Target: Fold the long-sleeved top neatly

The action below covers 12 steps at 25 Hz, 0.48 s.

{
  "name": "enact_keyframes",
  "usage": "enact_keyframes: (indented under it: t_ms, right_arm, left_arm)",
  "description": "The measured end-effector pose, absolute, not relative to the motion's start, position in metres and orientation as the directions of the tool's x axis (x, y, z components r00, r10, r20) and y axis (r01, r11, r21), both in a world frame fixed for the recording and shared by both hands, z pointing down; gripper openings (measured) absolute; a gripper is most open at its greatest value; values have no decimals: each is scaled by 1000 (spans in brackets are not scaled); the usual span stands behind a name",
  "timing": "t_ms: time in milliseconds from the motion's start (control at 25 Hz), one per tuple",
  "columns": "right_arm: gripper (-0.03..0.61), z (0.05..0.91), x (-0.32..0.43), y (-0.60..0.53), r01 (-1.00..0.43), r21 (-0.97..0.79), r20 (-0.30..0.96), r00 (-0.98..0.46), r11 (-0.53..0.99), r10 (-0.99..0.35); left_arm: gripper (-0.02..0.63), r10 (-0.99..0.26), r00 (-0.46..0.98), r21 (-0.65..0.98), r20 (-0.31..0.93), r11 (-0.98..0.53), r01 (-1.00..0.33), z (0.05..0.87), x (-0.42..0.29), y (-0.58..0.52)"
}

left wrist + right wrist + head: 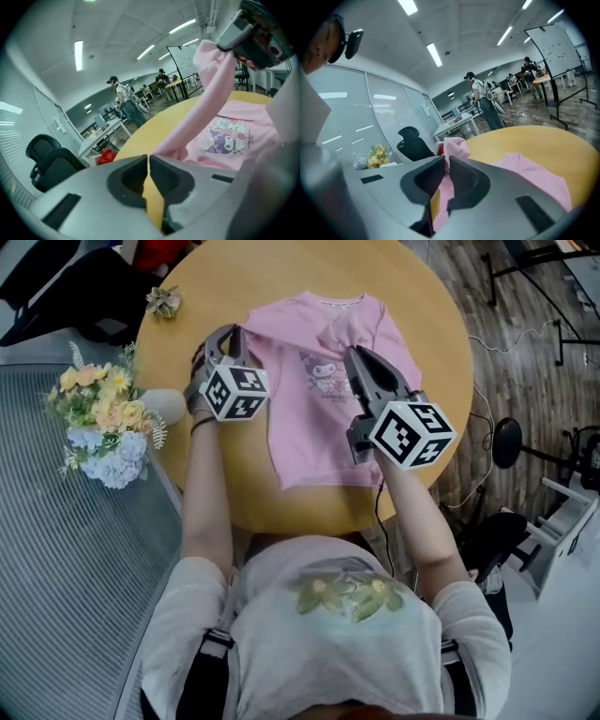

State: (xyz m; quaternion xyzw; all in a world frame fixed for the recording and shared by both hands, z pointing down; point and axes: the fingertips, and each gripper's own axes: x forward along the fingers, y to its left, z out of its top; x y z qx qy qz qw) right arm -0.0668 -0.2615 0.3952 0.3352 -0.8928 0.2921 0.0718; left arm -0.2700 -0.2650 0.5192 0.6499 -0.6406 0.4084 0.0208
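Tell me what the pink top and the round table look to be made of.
Pink top: soft matte knit fabric, probably cotton jersey; it creases and drapes limply. Table: wood or wood-look laminate, smooth satin yellow-tan surface; no grain clear enough to decide.

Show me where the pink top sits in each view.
Head view: pink top at upper centre.
Left gripper view: pink top fills the right half, cartoon print showing.
Right gripper view: a fold pinched in the right gripper, the rest at lower right.
Shared landmark: the round wooden table.
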Motion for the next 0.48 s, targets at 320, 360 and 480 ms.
enact_keyframes:
  t_ms: [320, 360, 480]
  right_arm:
    - [44, 488, -26, -170, -805, -508, 513, -569, 307, -643]
    - [44, 507, -18, -158, -817, -509, 555, -552, 270, -623]
    - [44, 535, 4, -136, -820, -539, 609, -537, 192, -584]
  left_arm:
    - [20, -717, -99, -351, 689, -211, -912, 560, -268, -217]
    - [20, -702, -69, -303, 709, -214, -929, 568, -258, -199]
    - [20, -653, 10, -166, 757, -208, -964, 591, -225, -141]
